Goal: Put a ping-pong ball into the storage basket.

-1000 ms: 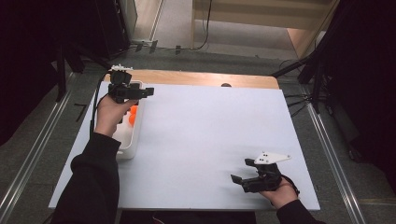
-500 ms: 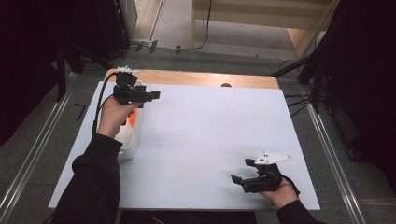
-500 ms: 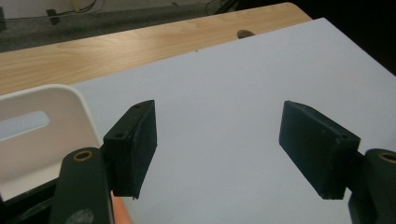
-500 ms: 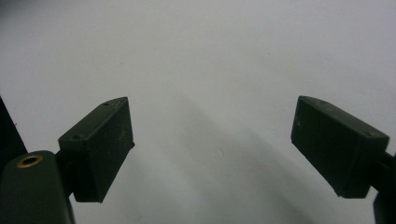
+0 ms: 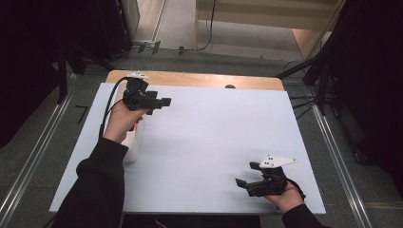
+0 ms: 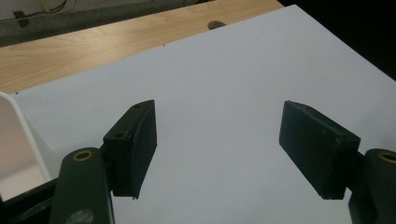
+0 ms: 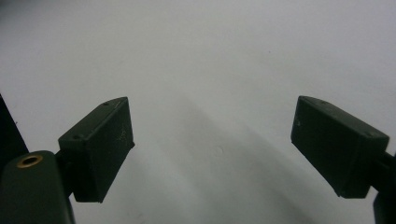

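Beside the white tray (image 5: pixel 133 145), at the table's (image 5: pixel 214 142) left edge, my left gripper (image 5: pixel 159 102) hangs spread and empty; the right gripper (image 5: pixel 244 183), well apart, is spread too. That tray looks light, stiff, slippery plastic, so I'd pinch its thin wall.

Looks like a lab/recording rig, not a home: white sheet (image 5: pixel 209 142) over a wood table (image 5: pixel 199 80), dark stands w/ black drapes either side, metal floor rails (image 5: pixel 28 166) left of the left gripper (image 5: pixel 159 102), cables beyond it.
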Action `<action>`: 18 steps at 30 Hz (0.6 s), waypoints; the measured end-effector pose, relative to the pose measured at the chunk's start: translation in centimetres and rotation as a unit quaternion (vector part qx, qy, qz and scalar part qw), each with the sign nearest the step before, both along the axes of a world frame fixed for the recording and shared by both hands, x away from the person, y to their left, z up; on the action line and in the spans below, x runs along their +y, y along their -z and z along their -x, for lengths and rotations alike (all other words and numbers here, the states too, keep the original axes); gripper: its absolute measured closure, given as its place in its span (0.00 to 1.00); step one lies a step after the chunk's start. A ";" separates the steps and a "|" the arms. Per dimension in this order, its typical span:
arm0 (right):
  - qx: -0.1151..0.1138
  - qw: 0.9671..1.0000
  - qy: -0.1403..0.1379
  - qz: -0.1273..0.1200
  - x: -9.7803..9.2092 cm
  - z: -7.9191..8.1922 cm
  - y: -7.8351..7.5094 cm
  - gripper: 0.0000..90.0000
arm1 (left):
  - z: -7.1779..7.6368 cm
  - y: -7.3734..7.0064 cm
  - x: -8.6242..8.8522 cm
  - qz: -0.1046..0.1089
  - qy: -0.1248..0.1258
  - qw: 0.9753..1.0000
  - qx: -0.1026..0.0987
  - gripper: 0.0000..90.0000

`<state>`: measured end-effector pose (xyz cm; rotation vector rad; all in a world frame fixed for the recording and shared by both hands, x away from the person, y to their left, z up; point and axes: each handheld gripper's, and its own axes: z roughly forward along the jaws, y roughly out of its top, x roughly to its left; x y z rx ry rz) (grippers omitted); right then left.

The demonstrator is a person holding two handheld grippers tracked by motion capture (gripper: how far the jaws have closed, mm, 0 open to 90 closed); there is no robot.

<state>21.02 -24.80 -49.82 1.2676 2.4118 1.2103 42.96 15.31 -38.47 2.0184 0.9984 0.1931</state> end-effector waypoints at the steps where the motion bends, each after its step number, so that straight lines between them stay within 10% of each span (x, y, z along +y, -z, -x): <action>1: 0.002 1.000 0.001 0.000 0.0 0.0 0.0 0.13 | 0.1 0.0 0.0 -0.001 0.003 1.000 0.001 0.31; 18: 0.003 1.000 0.003 -0.001 0.0 0.0 0.0 0.13 | 2.0 0.2 -0.7 0.002 0.029 1.000 0.001 0.30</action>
